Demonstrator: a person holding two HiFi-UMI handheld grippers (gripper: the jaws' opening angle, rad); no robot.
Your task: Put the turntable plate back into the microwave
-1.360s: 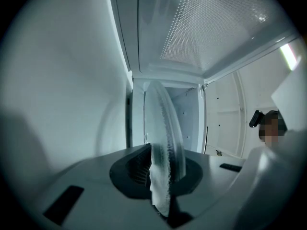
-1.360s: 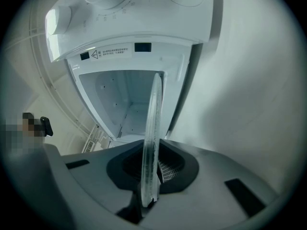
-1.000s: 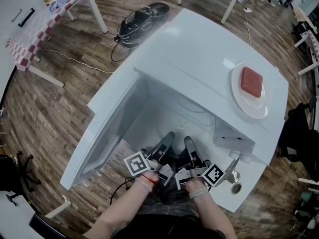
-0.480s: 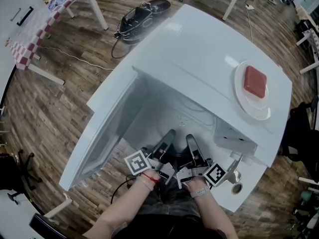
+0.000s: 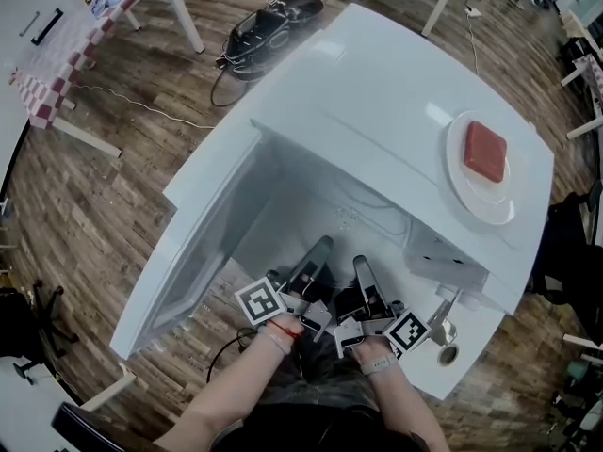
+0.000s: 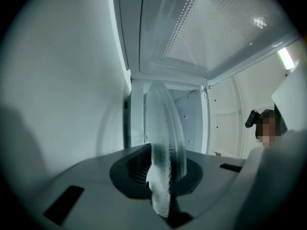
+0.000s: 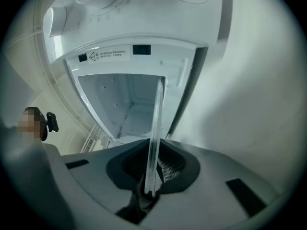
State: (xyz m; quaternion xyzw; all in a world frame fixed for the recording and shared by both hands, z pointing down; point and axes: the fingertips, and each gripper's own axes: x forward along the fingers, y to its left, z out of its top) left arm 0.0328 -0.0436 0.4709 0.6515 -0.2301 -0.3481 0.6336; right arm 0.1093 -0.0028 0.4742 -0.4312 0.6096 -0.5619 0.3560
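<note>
The white microwave (image 5: 377, 102) stands with its door (image 5: 203, 252) swung open to the left. Its cavity (image 7: 127, 99) lies straight ahead in the right gripper view. The clear glass turntable plate (image 6: 163, 128) is held between both grippers at the cavity mouth, edge-on in both gripper views (image 7: 154, 128). It shows only faintly in the head view. My left gripper (image 5: 318, 250) is shut on the plate's near left rim (image 6: 160, 174). My right gripper (image 5: 361, 269) is shut on its near right rim (image 7: 152, 176).
A white dish (image 5: 471, 191) with a red block (image 5: 485, 152) sits on top of the microwave at the right. A metal fitting (image 5: 443, 332) lies on the white table by the right gripper. On the wooden floor are a black bag (image 5: 268, 22) and a checkered-cloth table (image 5: 85, 26).
Both grippers have edged the glass plate slightly forward toward the cavity. Nothing else has moved.
</note>
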